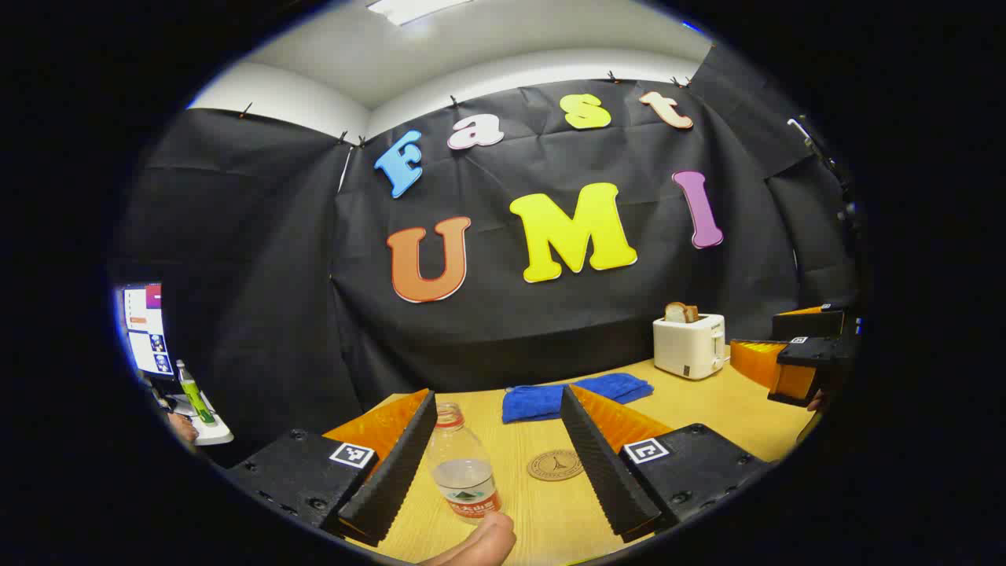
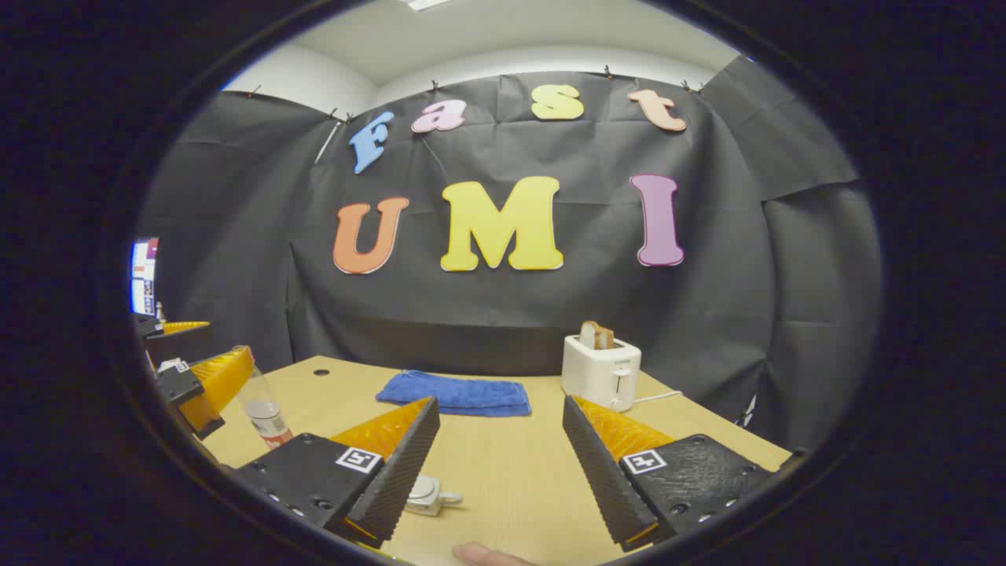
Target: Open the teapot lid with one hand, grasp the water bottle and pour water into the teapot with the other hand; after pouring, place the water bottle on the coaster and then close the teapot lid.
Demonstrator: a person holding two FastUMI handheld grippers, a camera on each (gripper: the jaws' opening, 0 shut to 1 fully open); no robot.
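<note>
In the left gripper view the left gripper (image 1: 503, 472) has its fingers spread wide over the wooden surface (image 1: 707, 409), pressing on nothing. The bottle (image 1: 464, 472) stands upright between them, close to the left finger; whether it touches that finger I cannot tell. It has no cap and holds water in its lower part, with a red label near the base. The round coaster (image 1: 556, 464) lies flat just right of the bottle, apart from it and near the right finger. A fingertip (image 1: 483, 542) shows at the bottom edge in front of the bottle. Behind the coaster lies a folded blue cloth (image 1: 578, 395), and further right a white toaster (image 1: 689, 344) with bread in its slot. The right gripper (image 1: 794, 358) shows at the far right edge.

In the right gripper view the right gripper (image 2: 503, 464) is likewise spread wide, holding nothing. A small white object (image 2: 428, 494), partly hidden by the left finger, lies on the surface (image 2: 503, 472); it is too hidden to identify. The bottle (image 2: 263, 409) stands at the far left beside the left gripper (image 2: 196, 377). The cloth (image 2: 456, 393) and toaster (image 2: 601, 369) sit at the back.
</note>
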